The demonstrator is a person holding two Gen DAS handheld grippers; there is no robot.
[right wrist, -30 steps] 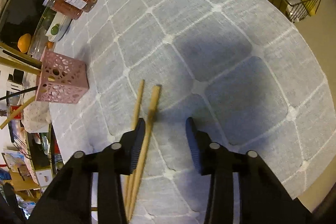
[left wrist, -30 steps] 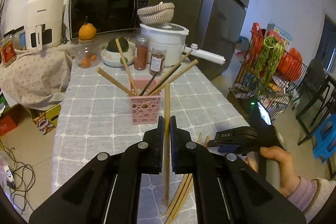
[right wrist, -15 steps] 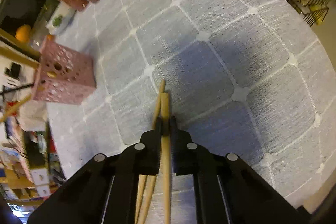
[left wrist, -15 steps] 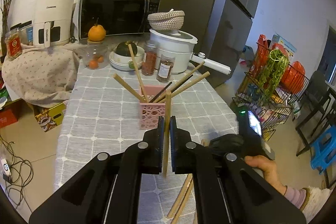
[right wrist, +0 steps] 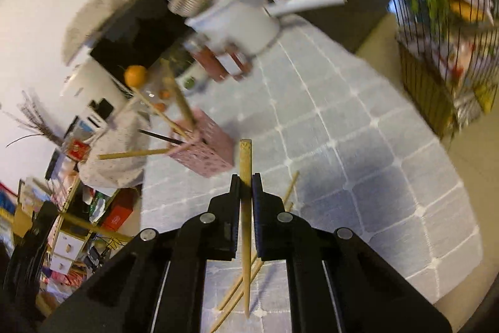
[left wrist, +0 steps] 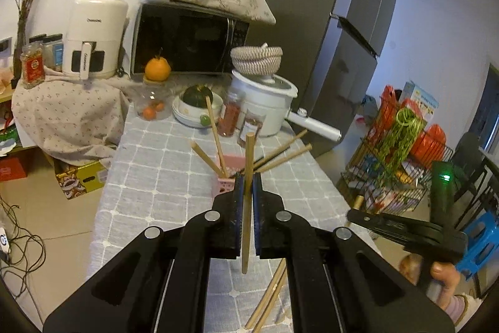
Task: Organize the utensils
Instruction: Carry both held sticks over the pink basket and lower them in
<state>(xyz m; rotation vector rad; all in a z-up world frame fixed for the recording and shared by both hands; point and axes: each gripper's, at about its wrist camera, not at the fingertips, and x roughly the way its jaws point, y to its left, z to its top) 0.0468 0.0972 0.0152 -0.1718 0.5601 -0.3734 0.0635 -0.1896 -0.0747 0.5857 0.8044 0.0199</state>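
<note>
Each hand-held gripper is clamped on one wooden chopstick: the left gripper [left wrist: 248, 177] holds its chopstick [left wrist: 247, 208] nearly upright, and the right gripper [right wrist: 246, 180] holds its chopstick [right wrist: 245, 227] the same way, both lifted clear of the grey checked tablecloth [right wrist: 358, 164]. The pink perforated holder [left wrist: 227, 173], already bristling with chopsticks, stands directly beyond the left gripper's tips and close to them, but farther away and off to the left of the right gripper [right wrist: 202, 152], so the left hand looks better placed to drop in first. More loose chopsticks [right wrist: 246, 280] lie on the cloth near the right gripper.
</note>
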